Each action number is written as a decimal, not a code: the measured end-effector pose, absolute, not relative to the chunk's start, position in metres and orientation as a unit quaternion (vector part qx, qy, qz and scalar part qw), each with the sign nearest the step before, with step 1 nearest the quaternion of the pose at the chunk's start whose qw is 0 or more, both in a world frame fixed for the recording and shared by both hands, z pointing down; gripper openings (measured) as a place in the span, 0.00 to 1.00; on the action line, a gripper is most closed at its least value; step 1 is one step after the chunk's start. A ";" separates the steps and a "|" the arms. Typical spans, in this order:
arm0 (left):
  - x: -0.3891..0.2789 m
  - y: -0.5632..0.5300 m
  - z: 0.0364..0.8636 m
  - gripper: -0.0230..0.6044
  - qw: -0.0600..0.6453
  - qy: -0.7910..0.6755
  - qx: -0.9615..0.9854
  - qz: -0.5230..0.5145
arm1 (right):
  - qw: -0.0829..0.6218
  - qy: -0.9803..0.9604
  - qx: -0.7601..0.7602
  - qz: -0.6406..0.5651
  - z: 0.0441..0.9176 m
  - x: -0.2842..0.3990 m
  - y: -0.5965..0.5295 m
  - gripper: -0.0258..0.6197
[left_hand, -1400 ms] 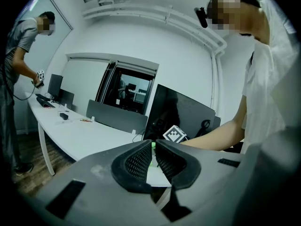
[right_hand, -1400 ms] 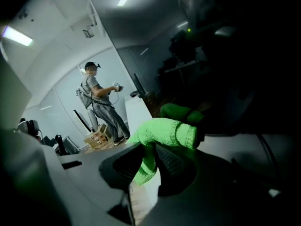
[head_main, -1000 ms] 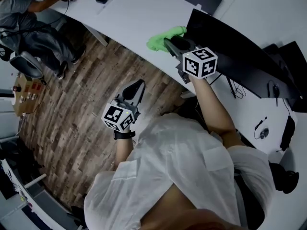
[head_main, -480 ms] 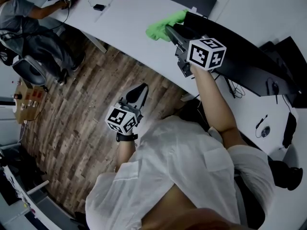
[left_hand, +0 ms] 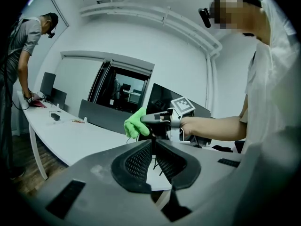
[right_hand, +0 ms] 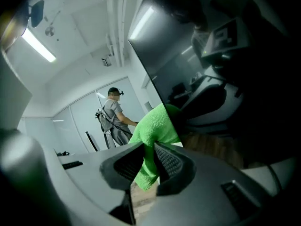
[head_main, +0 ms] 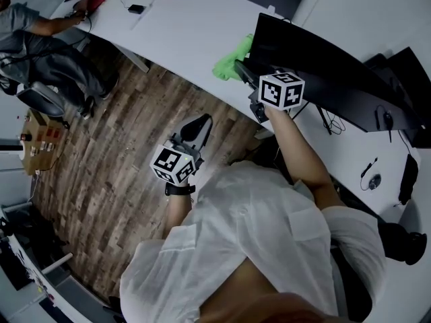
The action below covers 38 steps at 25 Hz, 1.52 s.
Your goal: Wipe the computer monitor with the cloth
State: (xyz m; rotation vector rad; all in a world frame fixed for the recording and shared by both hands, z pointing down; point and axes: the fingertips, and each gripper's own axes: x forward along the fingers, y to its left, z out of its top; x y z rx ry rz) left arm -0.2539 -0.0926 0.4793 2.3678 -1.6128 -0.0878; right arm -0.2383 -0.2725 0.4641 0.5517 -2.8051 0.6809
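The curved white desk (head_main: pixel 182 25) is carrying the wide dark monitor (head_main: pixel 323 66), with loose cables (head_main: pixel 330 123) trailing beside its base. Far from the monitor's left end, one other person (head_main: pixel 40 39) is leaning over the same desk. Nothing is standing between the monitor and the cloth (head_main: pixel 232 59).

The monitor is lying lengthwise along the desk, its screen facing the wooden floor side. The single green cloth is bunched against the monitor's left edge, hanging lengthwise down that edge.

Of the two grippers, the right gripper (head_main: pixel 244 69) is pinching the cloth at the monitor's left end. The left gripper (head_main: pixel 199 123) is hovering well short of the monitor, jaws pressed together on nothing.
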 end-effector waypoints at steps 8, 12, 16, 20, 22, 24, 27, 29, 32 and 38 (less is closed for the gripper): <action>-0.257 -0.086 0.484 0.09 0.143 -0.562 0.815 -0.022 | 0.179 -0.925 0.205 0.265 0.549 -0.228 -0.273 0.40; -0.258 -0.083 0.486 0.09 0.143 -0.562 0.814 -0.019 | 0.221 -0.908 0.213 0.284 0.592 -0.220 -0.271 0.40; -0.257 -0.082 0.488 0.09 0.146 -0.563 0.814 -0.018 | 0.250 -0.897 0.211 0.297 0.617 -0.213 -0.265 0.40; -0.256 -0.082 0.488 0.09 0.144 -0.561 0.815 -0.016 | 0.273 -0.890 0.212 0.298 0.635 -0.200 -0.259 0.39; -0.256 -0.082 0.487 0.09 0.144 -0.561 0.815 -0.017 | 0.279 -0.890 0.210 0.293 0.637 -0.194 -0.254 0.39; -0.255 -0.084 0.486 0.09 0.142 -0.558 0.817 -0.018 | 0.274 -0.895 0.204 0.287 0.633 -0.189 -0.248 0.39; -0.250 -0.087 0.482 0.09 0.139 -0.552 0.822 -0.019 | 0.256 -0.908 0.194 0.267 0.618 -0.179 -0.237 0.39; -0.245 -0.090 0.480 0.09 0.136 -0.545 0.827 -0.019 | 0.245 -0.920 0.193 0.239 0.600 -0.168 -0.230 0.39; -0.236 -0.098 0.478 0.09 0.134 -0.532 0.836 -0.017 | 0.219 -0.936 0.198 0.191 0.566 -0.148 -0.221 0.39; -0.197 -0.125 0.469 0.09 0.122 -0.484 0.866 -0.009 | 0.158 -0.951 0.230 0.136 0.504 -0.081 -0.208 0.39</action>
